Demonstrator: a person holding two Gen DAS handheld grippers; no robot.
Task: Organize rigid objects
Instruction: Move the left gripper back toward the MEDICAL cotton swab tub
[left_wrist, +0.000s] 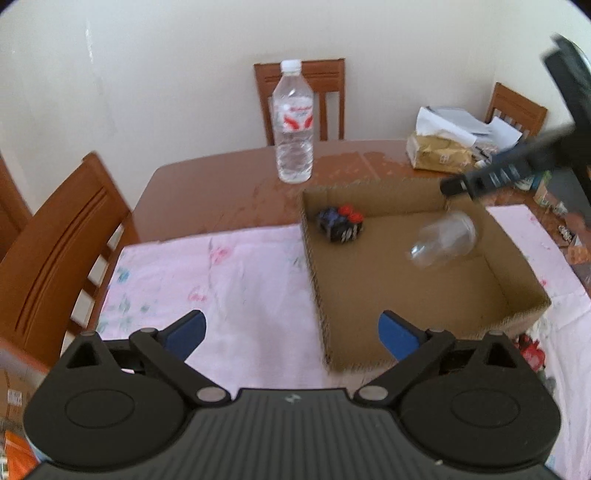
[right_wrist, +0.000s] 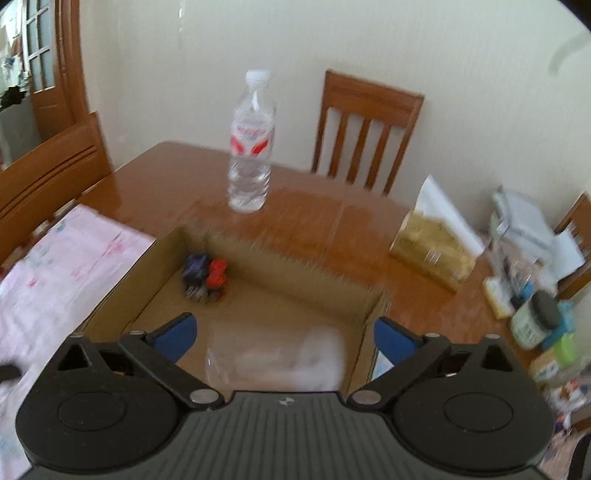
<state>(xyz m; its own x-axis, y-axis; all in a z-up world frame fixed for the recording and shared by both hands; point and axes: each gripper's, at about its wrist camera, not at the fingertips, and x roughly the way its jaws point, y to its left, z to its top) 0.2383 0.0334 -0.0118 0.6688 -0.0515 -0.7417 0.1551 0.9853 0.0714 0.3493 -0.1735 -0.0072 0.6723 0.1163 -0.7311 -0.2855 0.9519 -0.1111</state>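
Both claws spread wide, nothing pinched.
Clear plastic cup (left_wrist: 443, 239) lies tipped inside shallow brown cardboard tray (left_wrist: 314, 266) on wooden bench (left_wrist: 221, 184); left claw (left_wrist: 291, 334), right claw (right_wrist: 282, 338) above. Upright clear water bottle (left_wrist: 294, 122) behind tray; red-and-blue toy cluster (left_wrist: 341, 223) in far corner.

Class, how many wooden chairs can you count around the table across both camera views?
3: one wooden chair behind the clear plastic water bottle, one at the table's left side, one at far right. Others may be hidden.
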